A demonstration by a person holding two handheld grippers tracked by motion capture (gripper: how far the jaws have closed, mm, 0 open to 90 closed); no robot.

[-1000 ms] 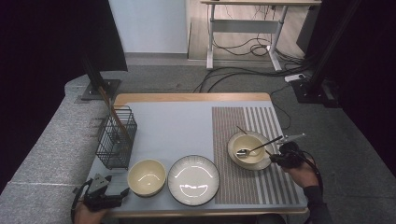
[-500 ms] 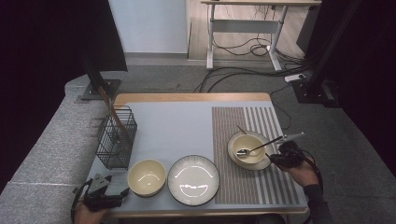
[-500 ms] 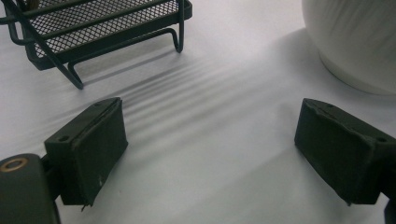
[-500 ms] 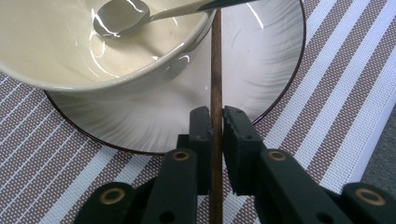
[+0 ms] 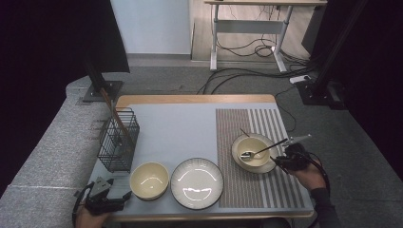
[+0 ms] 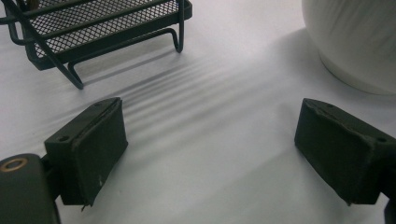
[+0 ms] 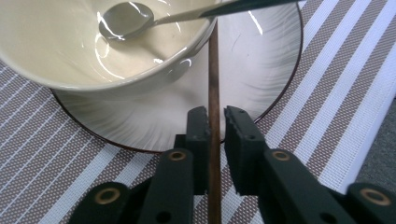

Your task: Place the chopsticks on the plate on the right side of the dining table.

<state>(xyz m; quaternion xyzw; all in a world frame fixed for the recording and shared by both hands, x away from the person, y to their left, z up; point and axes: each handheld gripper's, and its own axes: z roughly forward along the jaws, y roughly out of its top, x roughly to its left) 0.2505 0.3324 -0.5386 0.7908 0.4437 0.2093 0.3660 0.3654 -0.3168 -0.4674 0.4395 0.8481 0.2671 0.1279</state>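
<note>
No brand, label or writing can be read on any of the things here. The right gripper (image 7: pixel 214 122) has a thin brown chopstick (image 7: pixel 214 84) running between its jaws, which have just been opening; in the right gripper view a narrow gap shows on the stick's right side, so the pads no longer press on it. The chopstick's long axis lies along the gripper's own line, pointing straight ahead from the jaws, across the white plate (image 7: pixel 261 74) and past the rim of the cream bowl (image 7: pixel 60 60) that sits on that plate, ahead and to the left of the jaws. A spoon (image 7: pixel 126 18) lies in that bowl, its scoop low inside and its handle slanting up over the rim, crossing above the chopstick's far end. Under the plate is a striped placemat (image 7: pixel 327 102). In the high view the right gripper (image 5: pixel 291 159) is just beside the plate's edge. The left gripper (image 6: pixel 212 154) stands wide open over bare table (image 6: pixel 210 93) with nothing between its jaws; a black wire basket (image 6: pixel 93 28) is ahead to its left and a second cream bowl (image 6: pixel 355 42) ahead to its right.
</note>
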